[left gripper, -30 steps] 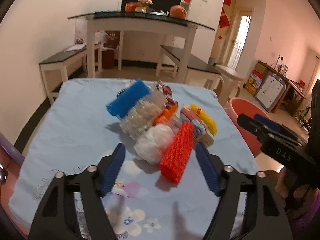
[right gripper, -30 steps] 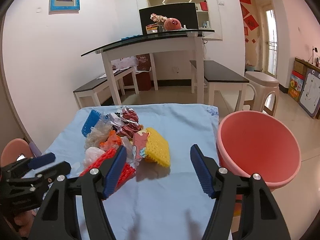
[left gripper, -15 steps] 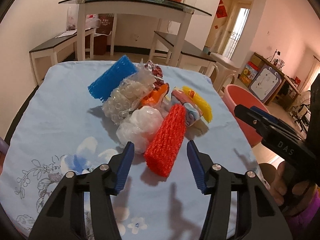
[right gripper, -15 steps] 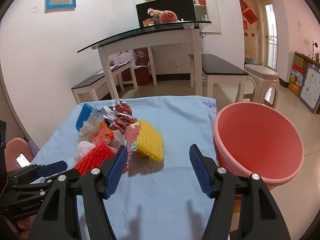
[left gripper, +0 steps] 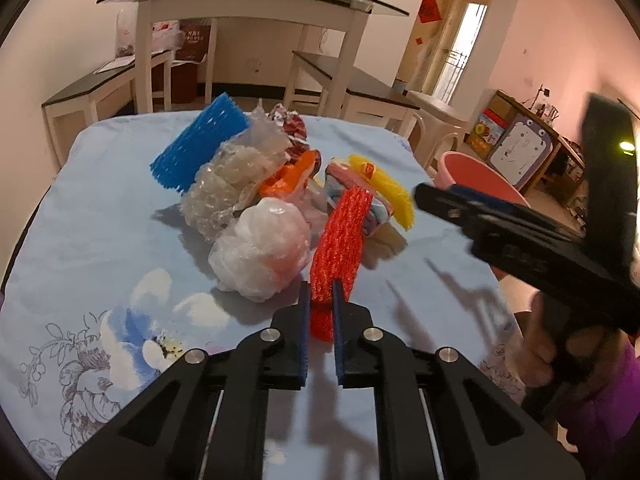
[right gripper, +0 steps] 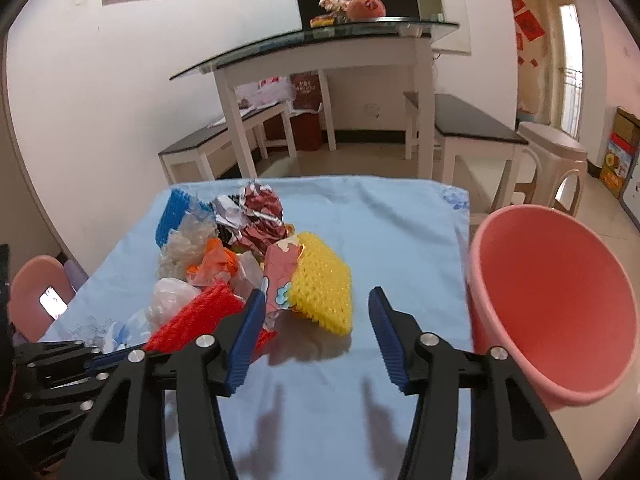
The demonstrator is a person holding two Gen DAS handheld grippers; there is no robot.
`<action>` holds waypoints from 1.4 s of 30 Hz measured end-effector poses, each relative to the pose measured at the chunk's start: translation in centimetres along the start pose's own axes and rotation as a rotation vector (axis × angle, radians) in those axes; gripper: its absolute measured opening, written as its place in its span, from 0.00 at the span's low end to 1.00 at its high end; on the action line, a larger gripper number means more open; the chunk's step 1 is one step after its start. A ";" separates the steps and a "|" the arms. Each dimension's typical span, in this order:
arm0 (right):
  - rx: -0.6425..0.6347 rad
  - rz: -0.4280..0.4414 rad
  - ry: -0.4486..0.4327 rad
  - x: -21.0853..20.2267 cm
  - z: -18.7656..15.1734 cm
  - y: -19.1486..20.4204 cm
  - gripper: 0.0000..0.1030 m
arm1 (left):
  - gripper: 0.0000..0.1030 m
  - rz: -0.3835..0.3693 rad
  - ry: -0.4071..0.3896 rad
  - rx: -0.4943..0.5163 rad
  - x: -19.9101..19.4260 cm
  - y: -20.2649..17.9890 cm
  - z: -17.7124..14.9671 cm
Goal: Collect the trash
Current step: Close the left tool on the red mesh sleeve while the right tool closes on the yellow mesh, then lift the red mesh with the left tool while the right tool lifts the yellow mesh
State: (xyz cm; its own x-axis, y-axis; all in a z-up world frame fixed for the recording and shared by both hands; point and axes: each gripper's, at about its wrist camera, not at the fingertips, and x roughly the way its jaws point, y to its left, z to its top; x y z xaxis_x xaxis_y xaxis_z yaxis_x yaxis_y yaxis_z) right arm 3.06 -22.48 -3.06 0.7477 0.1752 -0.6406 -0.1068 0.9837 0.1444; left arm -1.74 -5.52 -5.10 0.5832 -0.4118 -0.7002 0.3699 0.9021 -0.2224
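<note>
red foam net (left gripper: 338,240) near end hidden, pinched in my closing left claw (left gripper: 321,308); my right claw (right gripper: 316,320) closing, nothing gripped, blurred beside it.

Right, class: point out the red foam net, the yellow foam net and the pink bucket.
red foam net (left gripper: 340,236): left wrist view, middle of its mesh.
yellow foam net (right gripper: 322,284): right wrist view, centre of its top face.
pink bucket (right gripper: 560,296): right wrist view, inner wall.

Trash pile (right gripper: 256,256) left of basin (right gripper: 552,304)
</note>
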 end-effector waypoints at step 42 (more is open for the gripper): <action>0.076 -0.019 -0.054 -2.6 0.8 -1.9 0.63 | 0.09 -0.011 -0.111 -0.013 -5.1 -0.1 0.9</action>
State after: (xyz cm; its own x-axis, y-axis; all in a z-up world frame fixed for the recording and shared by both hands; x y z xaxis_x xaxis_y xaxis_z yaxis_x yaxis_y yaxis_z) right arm 1.80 -24.82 -1.09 0.7834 0.1516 -0.6027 -0.0433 0.9807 0.1905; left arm -4.08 -3.65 -0.92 0.6557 -0.4327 -0.6187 0.3679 0.8987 -0.2386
